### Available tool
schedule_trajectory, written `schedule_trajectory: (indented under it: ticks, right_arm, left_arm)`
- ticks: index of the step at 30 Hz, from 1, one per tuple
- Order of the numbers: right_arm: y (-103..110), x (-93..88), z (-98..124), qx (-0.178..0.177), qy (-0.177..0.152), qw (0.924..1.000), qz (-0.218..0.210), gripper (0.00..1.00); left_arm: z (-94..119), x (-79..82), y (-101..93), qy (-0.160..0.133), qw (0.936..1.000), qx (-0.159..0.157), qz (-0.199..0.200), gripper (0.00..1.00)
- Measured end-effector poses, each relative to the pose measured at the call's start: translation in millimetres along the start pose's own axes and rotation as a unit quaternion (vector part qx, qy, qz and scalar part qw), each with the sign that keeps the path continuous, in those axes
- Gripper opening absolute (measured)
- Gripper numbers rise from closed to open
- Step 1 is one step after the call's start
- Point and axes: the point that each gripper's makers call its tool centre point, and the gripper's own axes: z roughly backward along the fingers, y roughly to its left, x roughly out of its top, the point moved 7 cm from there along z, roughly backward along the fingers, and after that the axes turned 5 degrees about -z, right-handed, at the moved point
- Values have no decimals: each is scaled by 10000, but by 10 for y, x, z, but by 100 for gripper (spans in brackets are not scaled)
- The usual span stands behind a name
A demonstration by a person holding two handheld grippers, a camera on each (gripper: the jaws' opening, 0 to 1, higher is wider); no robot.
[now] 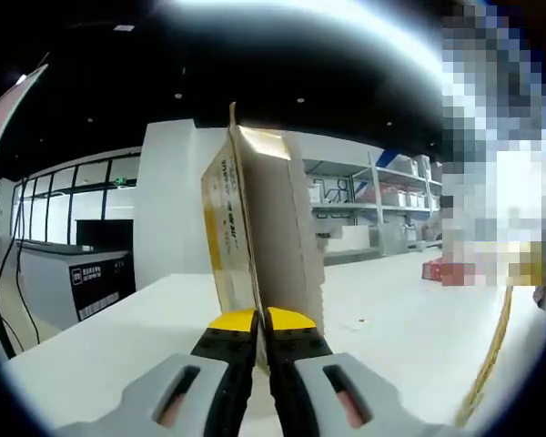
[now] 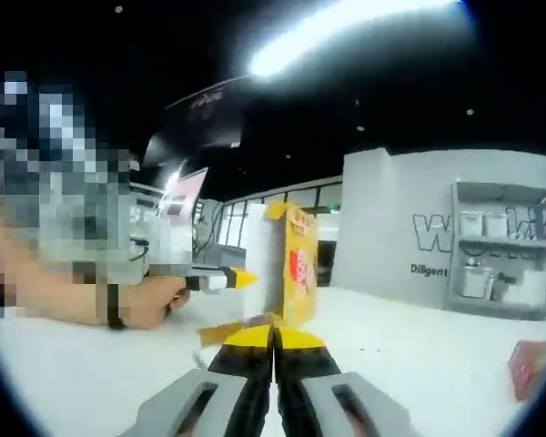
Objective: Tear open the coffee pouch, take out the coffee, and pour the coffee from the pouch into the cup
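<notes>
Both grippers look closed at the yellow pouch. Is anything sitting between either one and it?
Nothing visible does. In the left gripper view the left gripper is shut on the coffee pouch, which stands upright above the white table. In the right gripper view the right gripper is closed at the pouch's lower edge; whether it pinches it is unclear.

Both the left gripper and the right gripper, bottom centre of their views, have black jaws tipped yellow on grey slotted bodies, while the hand at left wears a dark wristband.
</notes>
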Motion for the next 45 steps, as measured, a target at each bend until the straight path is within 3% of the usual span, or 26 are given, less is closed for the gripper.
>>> schedule_trajectory:
  ticks: [2, 3, 4, 6, 7, 8, 9, 12, 15, 23, 28, 32, 39, 41, 42, 43, 44, 45]
  right_arm:
    - [-74, 4, 63, 72, -6, 10000, -45, 1]
    - [-62, 14, 87, 364, -95, 9991, -174, 1]
    - [-123, 7, 141, 411, -75, 9990, -187, 1]
    - [-70, -52, 214, 1187, 124, 9906, -661, 1]
    - [-142, -107, 242, 975, 272, 9937, -471, 1]
    - [-187, -139, 288, 1000, 307, 9940, -324, 1]
    - [-221, -169, 321, 1127, 434, 9917, -445, 1]
    - [-339, -150, 478, 1087, 184, 9916, -671, 1]
    - [-404, -159, 598, 1095, 163, 9922, -580, 1]
    - [-378, -172, 1011, 1498, 169, 9883, -210, 1]
    - [-339, -163, 1163, 1650, 160, 9858, -263, 1]
    - [-253, -130, 1175, 1671, 97, 9854, -304, 1]
    - [98, -106, 1359, 1327, 195, 9902, -394, 1]
    - [266, -83, 1485, 1264, 248, 9905, -483, 1]
    - [308, -99, 1557, 1094, 434, 9920, -462, 1]
    - [393, -98, 1630, 1054, 538, 9919, -466, 1]
    - [476, -89, 1702, 1039, 591, 9915, -511, 1]
    - [548, -95, 1780, 913, 711, 9927, -334, 1]
  left_arm:
    - [0, -2, -3, -1, 10000, -12, -7, 8]
    - [-1, -1, -1, -13, 10000, -7, -23, 9]
    - [-2, 1, 0, -31, 10000, -8, -34, 10]
    - [-9, 3, 6, -57, 10000, -14, -30, 12]
    - [-7, 4, 5, -69, 10000, -17, -43, 12]
    - [-6, 5, 2, -73, 10000, -26, -43, 13]
    - [-2, 7, 1, -75, 10000, -22, -58, 13]
    - [44, 17, -10, -105, 9999, -44, -40, 16]
    - [117, 31, -4, -143, 9999, -24, -61, 17]
    - [347, 78, 74, -233, 9996, 161, -62, 19]
    - [507, 127, -9, -265, 9993, 81, -256, 19]
    - [756, 208, -152, -326, 9986, -67, -414, 19]
    - [1294, 437, -531, -572, 9964, -618, -71, 19]
    - [1468, 538, -604, -642, 9947, -780, 217, 19]
    - [1528, 558, -634, -617, 9934, -888, 374, 19]
    - [1611, 566, -706, -508, 9891, -1217, 655, 19]
    - [1743, 546, -823, -248, 9776, -1750, 1145, 20]
    - [1833, 547, -877, -205, 9684, -1995, 1479, 21]
